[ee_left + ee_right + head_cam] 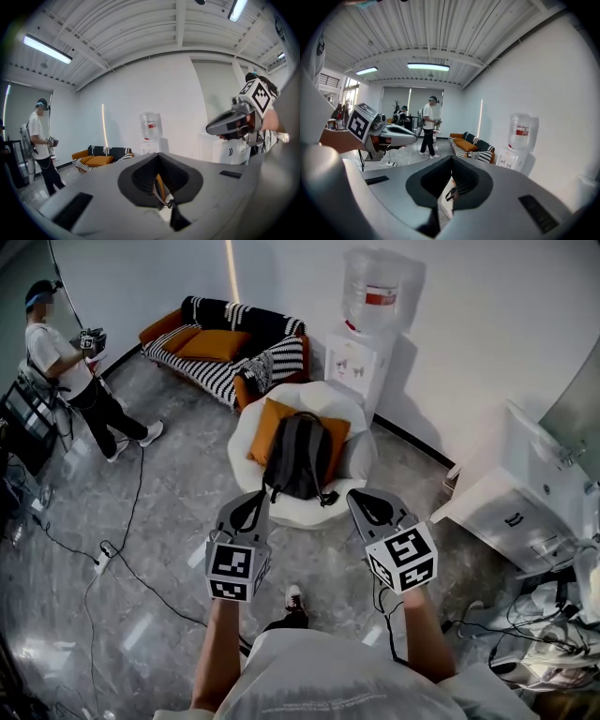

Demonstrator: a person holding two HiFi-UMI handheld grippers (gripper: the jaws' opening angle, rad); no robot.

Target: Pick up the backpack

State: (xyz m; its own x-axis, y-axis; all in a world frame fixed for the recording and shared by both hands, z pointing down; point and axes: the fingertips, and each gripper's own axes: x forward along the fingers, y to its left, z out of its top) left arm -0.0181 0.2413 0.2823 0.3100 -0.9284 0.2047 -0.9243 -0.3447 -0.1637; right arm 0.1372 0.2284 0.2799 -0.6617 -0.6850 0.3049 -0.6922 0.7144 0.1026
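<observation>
A dark grey backpack [299, 456] leans upright against an orange cushion [270, 424] on a round white armchair [253, 427]. My left gripper [251, 504] hovers shut and empty just in front of the chair's left edge. My right gripper [364, 500] is level with it on the right, also shut and empty. Neither touches the backpack. In the left gripper view the jaws [159, 180] meet, and a slice of cushion and a strap show through the gap. A black strap loop [450, 193] shows past the closed jaws in the right gripper view.
A striped sofa [225, 348] with orange cushions stands behind the chair, next to a water dispenser [366, 324]. A white cabinet [511, 493] is at the right. Cables [122, 549] run over the grey floor. Another person [70, 371] stands at the far left.
</observation>
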